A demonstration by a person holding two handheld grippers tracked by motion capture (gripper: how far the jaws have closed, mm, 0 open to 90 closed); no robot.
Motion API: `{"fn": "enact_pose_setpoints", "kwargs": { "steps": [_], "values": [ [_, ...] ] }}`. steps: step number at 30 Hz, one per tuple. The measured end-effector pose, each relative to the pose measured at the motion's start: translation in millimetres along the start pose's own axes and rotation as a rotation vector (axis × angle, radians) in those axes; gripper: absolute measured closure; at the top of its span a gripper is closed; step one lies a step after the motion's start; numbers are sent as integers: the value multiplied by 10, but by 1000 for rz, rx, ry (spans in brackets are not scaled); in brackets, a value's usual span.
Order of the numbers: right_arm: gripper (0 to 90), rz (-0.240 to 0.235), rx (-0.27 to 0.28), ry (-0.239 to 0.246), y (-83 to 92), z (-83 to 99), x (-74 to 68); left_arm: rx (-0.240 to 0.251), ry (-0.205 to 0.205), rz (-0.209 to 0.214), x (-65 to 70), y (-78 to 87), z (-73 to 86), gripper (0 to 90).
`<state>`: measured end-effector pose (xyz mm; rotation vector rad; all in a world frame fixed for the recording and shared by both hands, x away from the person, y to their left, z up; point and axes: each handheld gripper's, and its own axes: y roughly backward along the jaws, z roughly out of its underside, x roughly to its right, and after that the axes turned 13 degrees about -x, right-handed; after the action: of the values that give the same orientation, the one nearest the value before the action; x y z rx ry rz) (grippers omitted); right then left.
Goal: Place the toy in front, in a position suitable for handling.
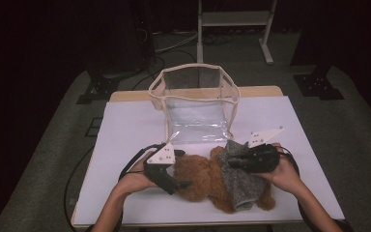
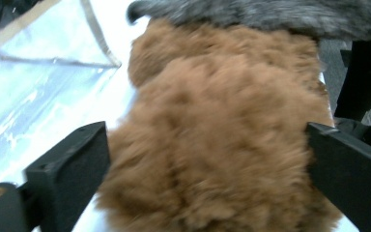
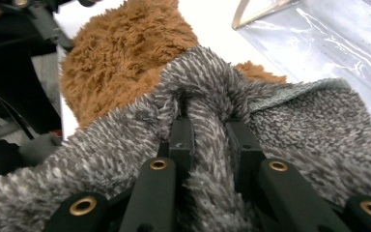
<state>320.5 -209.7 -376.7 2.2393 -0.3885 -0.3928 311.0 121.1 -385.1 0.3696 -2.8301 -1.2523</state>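
A brown plush bear lies on the white table near its front edge, wearing a grey fuzzy garment. My left gripper is at the bear's left end. In the left gripper view it stands open, its jaws wide on either side of the brown fur. My right gripper lies over the garment's upper edge. In the right gripper view it is shut on a pinched fold of the grey garment, with the brown fur beyond.
A clear plastic bag with cream trim stands open just behind the bear, at the table's middle back. It also appears as clear plastic in both gripper views. A metal stand and cables are on the floor beyond.
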Motion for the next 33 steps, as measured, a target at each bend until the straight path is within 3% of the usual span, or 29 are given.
{"fn": "enact_pose_setpoints", "kwargs": {
  "steps": [2,7,13,16,20,28,33],
  "values": [
    [750,-5,23,-2,9,50,-30,12,29,30,-22,-15,23,26],
    [751,11,37,17,43,119,-148,2,51,95,-23,-115,25,0],
    [752,20,46,34,89,202,-259,-25,32,182,30,-270,-58,0],
    [752,17,52,26,114,248,-288,-49,-3,153,76,-327,-137,39],
    [752,34,62,9,161,313,-307,-66,-63,91,85,-293,-214,228],
    [742,72,95,-17,258,302,-196,-136,-149,-42,-15,-240,-490,308],
    [748,57,85,-11,223,167,-42,-155,-132,-85,-97,-228,-454,318]
  ]
}}
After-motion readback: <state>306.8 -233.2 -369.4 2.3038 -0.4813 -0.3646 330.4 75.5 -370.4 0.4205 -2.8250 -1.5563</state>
